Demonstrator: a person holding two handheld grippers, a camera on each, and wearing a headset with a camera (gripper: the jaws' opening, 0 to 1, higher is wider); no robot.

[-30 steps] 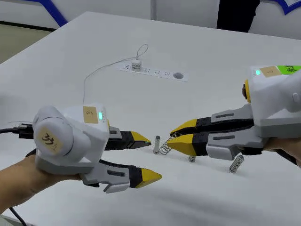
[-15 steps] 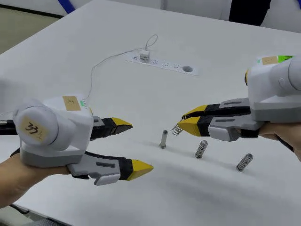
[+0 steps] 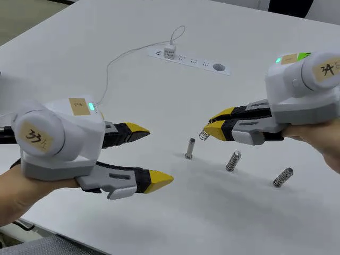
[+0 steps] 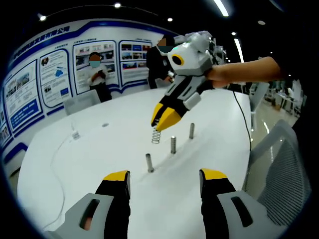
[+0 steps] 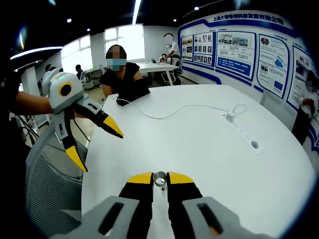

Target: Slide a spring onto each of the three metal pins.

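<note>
Your right gripper (image 3: 206,132) has its two yellow tips squeezed shut on a small spring (image 3: 203,135). The spring sticks out from the tips and hangs in the air above the white table (image 3: 159,223). In the head view the bare pin (image 3: 189,149) stands upright on the table, just below the spring, at about 7 o'clock from it. The spring and this pin do not touch. Two more pins stand in a line that runs toward 4 o'clock from the bare pin. The middle pin (image 3: 232,160) has a spring around it, and so does the end pin (image 3: 283,177). Your left gripper (image 3: 158,155) has its claws wide apart and holds nothing. It sits at about 8 o'clock from the bare pin, and its tips point toward 3 o'clock. In the left gripper view the bare pin stands ahead, between the two open tips. In the right gripper view you look straight into the round end of the spring, pinched between the tips. Far across the table, at 12 o'clock, lies a white power strip (image 3: 191,60) with a thin cable (image 3: 122,56) plugged into it.
</note>
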